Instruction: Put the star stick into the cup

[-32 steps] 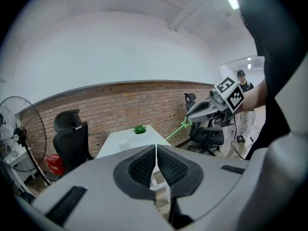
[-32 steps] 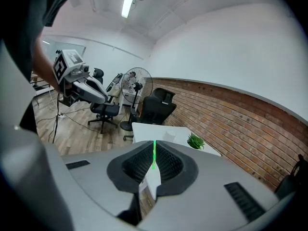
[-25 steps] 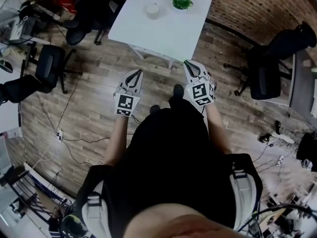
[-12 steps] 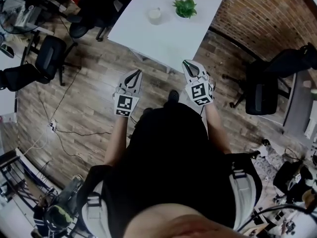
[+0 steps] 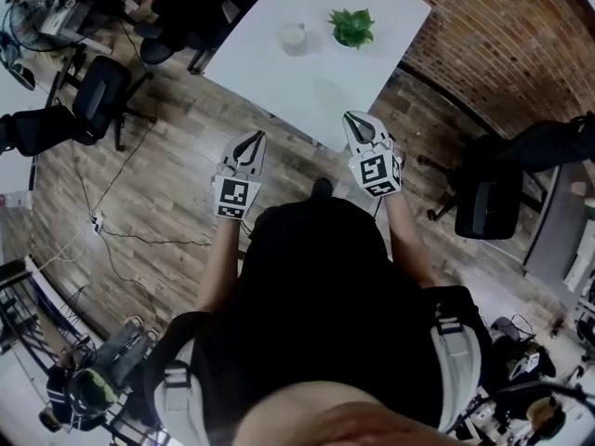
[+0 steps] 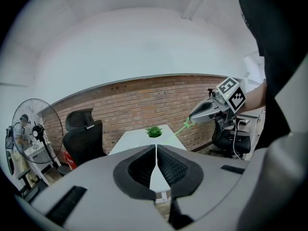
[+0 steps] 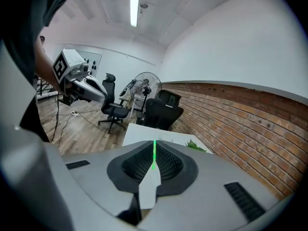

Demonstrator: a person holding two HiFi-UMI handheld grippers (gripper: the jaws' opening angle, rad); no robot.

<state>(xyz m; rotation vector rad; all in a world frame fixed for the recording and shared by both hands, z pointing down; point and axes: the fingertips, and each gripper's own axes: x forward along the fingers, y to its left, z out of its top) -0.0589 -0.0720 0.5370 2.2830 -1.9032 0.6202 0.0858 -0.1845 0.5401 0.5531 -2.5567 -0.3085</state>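
Noted left claw (image 5: pixel 257 137) shut with nothing in it, and right claw (image 5: pixel 350 116) closed narrow on the star stick (image 7: pixel 154 156), green star end poking out past the tips. Found both held side by side near the front edge of the white bench (image 5: pixel 279 74). Logged cup (image 5: pixel 294 37) and potted plant (image 5: pixel 352 26) standing near each other toward the bench's far end, well apart from the stick.

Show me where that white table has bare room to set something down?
The white table is bare across its near half, from the cup and potted plant to its near edge. Only where those two stand is taken.
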